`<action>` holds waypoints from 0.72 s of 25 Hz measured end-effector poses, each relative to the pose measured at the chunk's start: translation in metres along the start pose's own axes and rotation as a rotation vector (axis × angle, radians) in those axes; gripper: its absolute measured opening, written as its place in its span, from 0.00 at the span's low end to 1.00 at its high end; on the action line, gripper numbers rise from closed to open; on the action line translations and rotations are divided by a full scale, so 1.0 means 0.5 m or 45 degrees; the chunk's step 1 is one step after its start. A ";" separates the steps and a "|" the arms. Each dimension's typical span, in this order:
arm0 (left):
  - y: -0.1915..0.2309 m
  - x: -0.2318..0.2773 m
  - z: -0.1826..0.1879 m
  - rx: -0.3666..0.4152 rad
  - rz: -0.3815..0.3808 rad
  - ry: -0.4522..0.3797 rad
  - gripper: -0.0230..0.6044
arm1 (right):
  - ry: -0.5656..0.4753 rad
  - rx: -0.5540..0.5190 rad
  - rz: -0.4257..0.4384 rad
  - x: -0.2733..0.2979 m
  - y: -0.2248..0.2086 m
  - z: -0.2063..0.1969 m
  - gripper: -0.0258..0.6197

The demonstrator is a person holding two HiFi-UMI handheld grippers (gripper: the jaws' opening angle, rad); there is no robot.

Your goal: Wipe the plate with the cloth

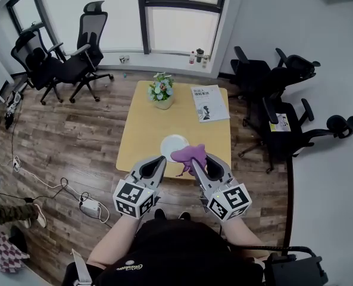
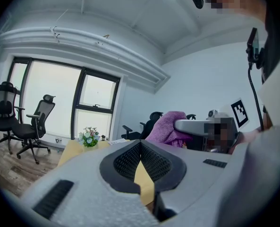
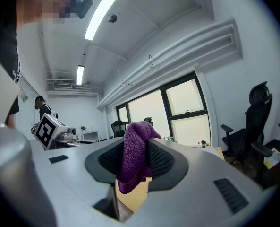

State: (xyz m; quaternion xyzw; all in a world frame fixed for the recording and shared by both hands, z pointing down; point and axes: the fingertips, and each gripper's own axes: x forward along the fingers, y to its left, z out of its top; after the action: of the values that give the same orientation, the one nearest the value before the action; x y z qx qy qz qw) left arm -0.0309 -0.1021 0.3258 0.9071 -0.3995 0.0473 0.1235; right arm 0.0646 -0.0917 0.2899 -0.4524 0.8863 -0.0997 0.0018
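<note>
Right gripper holding the cloth beside the plate, left gripper idle.
Yellow-topped bench [image 1: 134, 130] on a wood floor, black office chairs [image 1: 75, 58] far left and right. Both grippers sit at the near edge. Left gripper [image 1: 160, 159]: jaws clenched tip to tip, nothing between them, only bench top showing through the gap lower down. Right gripper [image 1: 203, 158]: jaws grasping the purple cloth [image 1: 191, 154], which bunches above the tips and hangs down between them. Booklet [image 1: 209, 103] lies flat at the far right corner, a pot of flowers [image 1: 162, 93] just left of it. White plate [image 1: 174, 143] rests near the middle of the bench, toward the near edge; from the head view the cloth overlaps its right rim (contact with the plate not readable).
</note>
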 end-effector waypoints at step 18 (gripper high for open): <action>0.076 0.013 -0.240 -0.191 -0.058 0.296 0.05 | 0.304 0.170 -0.084 0.068 -0.011 -0.241 0.23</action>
State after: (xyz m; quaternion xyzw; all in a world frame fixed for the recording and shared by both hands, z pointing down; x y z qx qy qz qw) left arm -0.0530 -0.1003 0.4498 0.8926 -0.3642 0.1192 0.2374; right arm 0.0375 -0.1010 0.4120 -0.4651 0.8561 -0.2117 -0.0769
